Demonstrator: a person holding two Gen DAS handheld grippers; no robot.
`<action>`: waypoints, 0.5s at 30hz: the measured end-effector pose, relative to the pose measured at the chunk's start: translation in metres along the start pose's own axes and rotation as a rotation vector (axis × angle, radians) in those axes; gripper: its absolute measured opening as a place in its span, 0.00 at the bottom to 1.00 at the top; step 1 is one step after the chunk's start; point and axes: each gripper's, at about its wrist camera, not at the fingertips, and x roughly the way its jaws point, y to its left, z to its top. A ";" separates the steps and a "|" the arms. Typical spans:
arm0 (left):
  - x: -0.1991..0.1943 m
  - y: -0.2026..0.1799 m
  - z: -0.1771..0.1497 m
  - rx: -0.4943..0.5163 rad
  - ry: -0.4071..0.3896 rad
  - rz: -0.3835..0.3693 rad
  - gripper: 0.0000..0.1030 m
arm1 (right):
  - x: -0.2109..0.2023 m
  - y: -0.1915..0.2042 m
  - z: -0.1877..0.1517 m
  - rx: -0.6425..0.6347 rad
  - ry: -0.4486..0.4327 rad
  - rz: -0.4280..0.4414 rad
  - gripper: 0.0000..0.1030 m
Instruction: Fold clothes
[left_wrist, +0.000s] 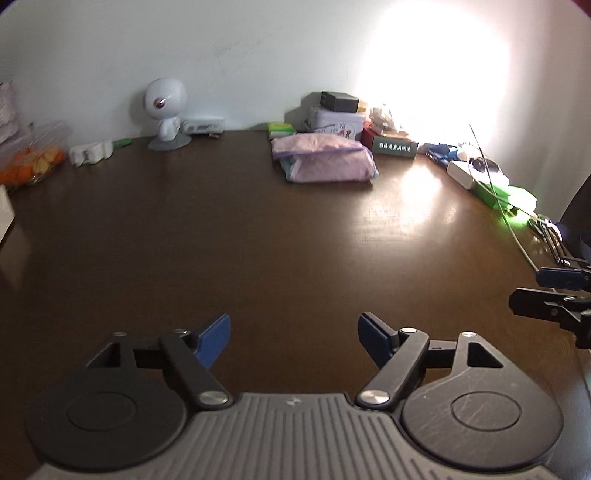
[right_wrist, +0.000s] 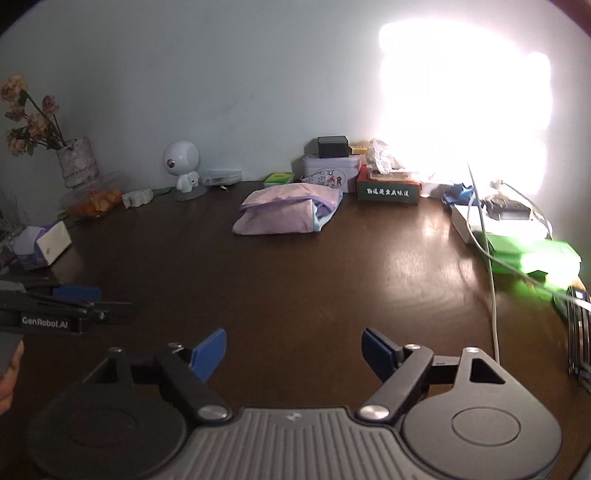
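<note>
A folded pink and lilac garment (left_wrist: 323, 160) lies at the back of the dark wooden table (left_wrist: 258, 240), with a light blue layer showing at its edge. It also shows in the right wrist view (right_wrist: 286, 214). My left gripper (left_wrist: 294, 338) is open and empty, held low over the table's near side, far from the garment. My right gripper (right_wrist: 294, 352) is open and empty too, beside the left one. The right gripper shows at the right edge of the left wrist view (left_wrist: 554, 291), and the left gripper at the left edge of the right wrist view (right_wrist: 74, 306).
Along the back wall stand a white robot figure (left_wrist: 166, 110), a tin (left_wrist: 336, 122) with a black box on it, and a dark carton (left_wrist: 393, 146). Green boxes (left_wrist: 509, 195) and a white cable (left_wrist: 491, 192) lie at the right. A tissue box (right_wrist: 44, 245), fruit bag and vase stand at the left.
</note>
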 end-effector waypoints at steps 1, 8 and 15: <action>-0.011 -0.003 -0.018 -0.003 0.005 0.018 0.77 | -0.012 0.003 -0.014 0.016 0.011 0.004 0.89; -0.055 -0.023 -0.099 -0.012 -0.060 0.154 0.93 | -0.054 0.035 -0.096 0.028 0.000 -0.054 0.89; -0.050 -0.029 -0.099 -0.050 -0.092 0.196 0.99 | -0.039 0.059 -0.109 -0.045 0.006 -0.197 1.00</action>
